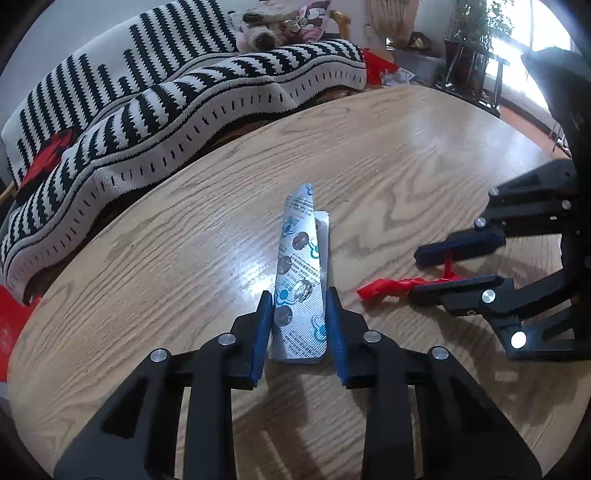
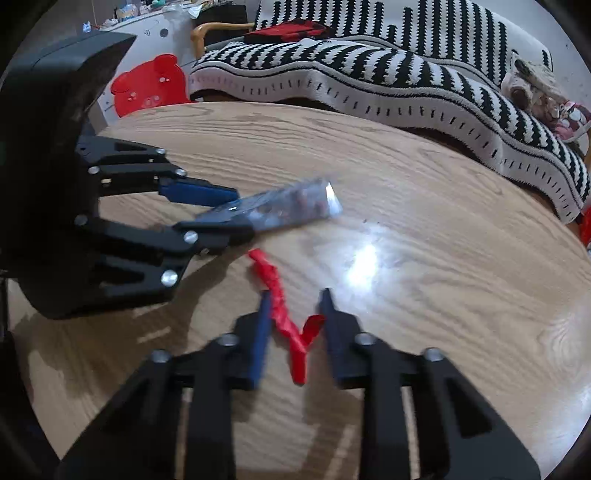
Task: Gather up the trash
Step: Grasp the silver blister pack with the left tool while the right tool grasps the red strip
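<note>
Wood-grain table fills most of both views, with a glare patch near its middle. Beyond its far edge stands a sofa under a black-and-white striped cover; a soft toy lies on the sofa's top. A red bear-shaped plastic piece sits past the table's far left corner in the right wrist view.

Left gripper: the jaws are at a narrow setting. The blue pads bracket the near end of a silver blister pack, one on each long edge. The left pad lies against the pack's edge; at the right pad, contact cannot be confirmed. The pack lies on the table, its far end folded and raised, extending away from the gripper.

Right gripper: the jaws straddle a twisted red wrapper. The frames show space between each pad and the wrapper, and the view is motion-blurred, so a firm clamp cannot be confirmed visually. The wrapper rests on the table just right of the blister pack, its far tail extending beyond the fingertips toward the left gripper.
</note>
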The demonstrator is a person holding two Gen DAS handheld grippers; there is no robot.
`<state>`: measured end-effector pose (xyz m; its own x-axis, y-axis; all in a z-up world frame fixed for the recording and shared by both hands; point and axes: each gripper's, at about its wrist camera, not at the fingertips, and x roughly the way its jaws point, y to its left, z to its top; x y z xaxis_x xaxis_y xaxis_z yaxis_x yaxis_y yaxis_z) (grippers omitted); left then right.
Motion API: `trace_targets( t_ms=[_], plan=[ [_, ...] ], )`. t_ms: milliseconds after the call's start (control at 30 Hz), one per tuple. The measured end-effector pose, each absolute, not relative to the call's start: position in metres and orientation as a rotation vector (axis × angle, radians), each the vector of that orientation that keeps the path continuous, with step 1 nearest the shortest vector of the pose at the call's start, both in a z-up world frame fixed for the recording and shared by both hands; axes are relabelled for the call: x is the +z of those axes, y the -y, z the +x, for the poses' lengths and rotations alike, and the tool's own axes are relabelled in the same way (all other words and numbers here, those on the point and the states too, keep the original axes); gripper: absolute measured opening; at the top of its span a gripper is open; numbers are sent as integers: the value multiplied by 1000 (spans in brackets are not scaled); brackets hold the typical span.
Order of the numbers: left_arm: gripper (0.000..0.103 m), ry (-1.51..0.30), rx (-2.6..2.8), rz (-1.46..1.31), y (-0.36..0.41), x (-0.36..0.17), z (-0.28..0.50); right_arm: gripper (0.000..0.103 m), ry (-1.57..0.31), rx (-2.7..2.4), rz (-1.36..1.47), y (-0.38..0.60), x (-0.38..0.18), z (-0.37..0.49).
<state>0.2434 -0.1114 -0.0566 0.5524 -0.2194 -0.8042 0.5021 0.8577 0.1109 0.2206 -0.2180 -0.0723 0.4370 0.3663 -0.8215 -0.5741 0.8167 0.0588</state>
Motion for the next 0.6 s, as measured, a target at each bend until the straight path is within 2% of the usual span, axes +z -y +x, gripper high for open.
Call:
trace_targets(
  t_ms=[267,600],
  plan=[
    [28,-914,-413,247,103,-33,222,20,-963,491,-133,241,-47,176],
    [28,-917,-356,224,129,6,161,20,-921,284,-59,283,-2,98]
  ],
)
